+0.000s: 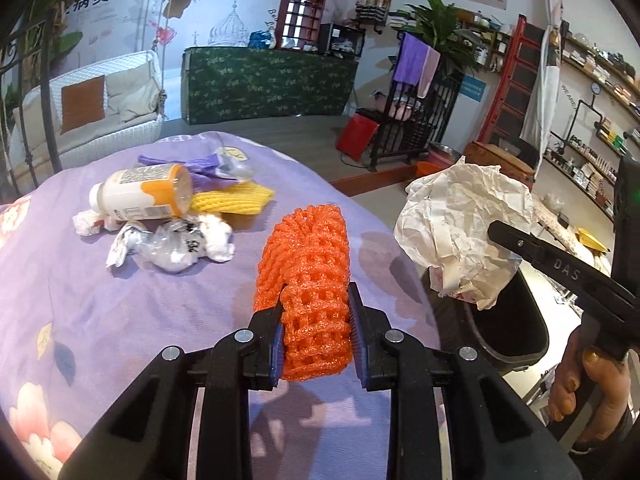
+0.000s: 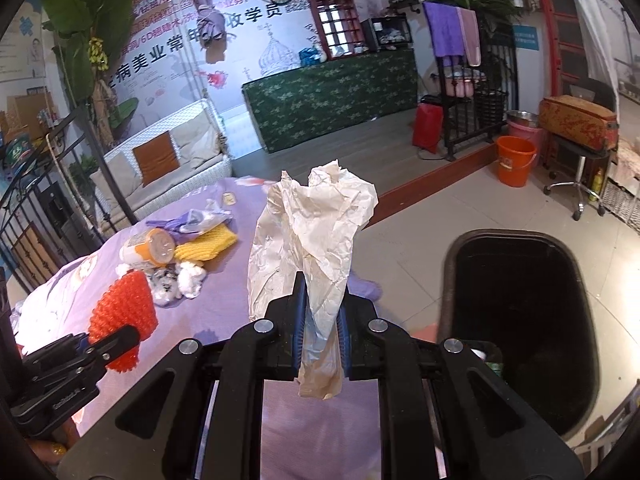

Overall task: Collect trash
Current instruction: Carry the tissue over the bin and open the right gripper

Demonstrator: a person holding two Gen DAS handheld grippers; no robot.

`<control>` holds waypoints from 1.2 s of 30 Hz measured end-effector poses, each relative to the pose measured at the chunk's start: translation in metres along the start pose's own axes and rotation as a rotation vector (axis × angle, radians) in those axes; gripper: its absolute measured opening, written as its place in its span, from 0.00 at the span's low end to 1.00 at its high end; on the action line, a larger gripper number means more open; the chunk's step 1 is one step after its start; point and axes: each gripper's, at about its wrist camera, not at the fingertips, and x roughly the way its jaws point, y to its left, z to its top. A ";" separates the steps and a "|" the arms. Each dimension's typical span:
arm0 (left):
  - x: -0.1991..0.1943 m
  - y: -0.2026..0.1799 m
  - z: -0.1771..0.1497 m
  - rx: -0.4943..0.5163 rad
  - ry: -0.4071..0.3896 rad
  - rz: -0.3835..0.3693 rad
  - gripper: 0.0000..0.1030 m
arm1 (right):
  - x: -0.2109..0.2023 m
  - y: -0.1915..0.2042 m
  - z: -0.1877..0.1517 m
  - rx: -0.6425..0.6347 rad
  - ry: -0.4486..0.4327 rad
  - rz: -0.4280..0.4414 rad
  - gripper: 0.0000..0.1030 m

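An orange foam net [image 1: 308, 280] is clamped between the fingers of the left gripper [image 1: 318, 330], above the purple floral cloth [image 1: 100, 312] covering the table. A crumpled sheet of paper [image 2: 316, 248] is pinched by the right gripper [image 2: 322, 336], held near the black bin [image 2: 520, 320], perhaps just short of its rim. A bottle [image 1: 142, 196], a yellow foam net [image 1: 234, 198] and wrappers [image 1: 172, 244] are left lying together on the cloth.
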 end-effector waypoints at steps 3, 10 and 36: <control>0.002 -0.014 0.000 0.028 0.002 -0.027 0.25 | -0.009 -0.019 0.000 0.014 -0.011 -0.045 0.14; 0.008 -0.044 -0.005 0.080 0.009 -0.099 0.25 | -0.019 -0.067 -0.003 0.050 -0.010 -0.177 0.14; 0.049 -0.119 -0.013 0.201 0.135 -0.290 0.25 | 0.064 -0.173 -0.049 0.123 0.297 -0.436 0.58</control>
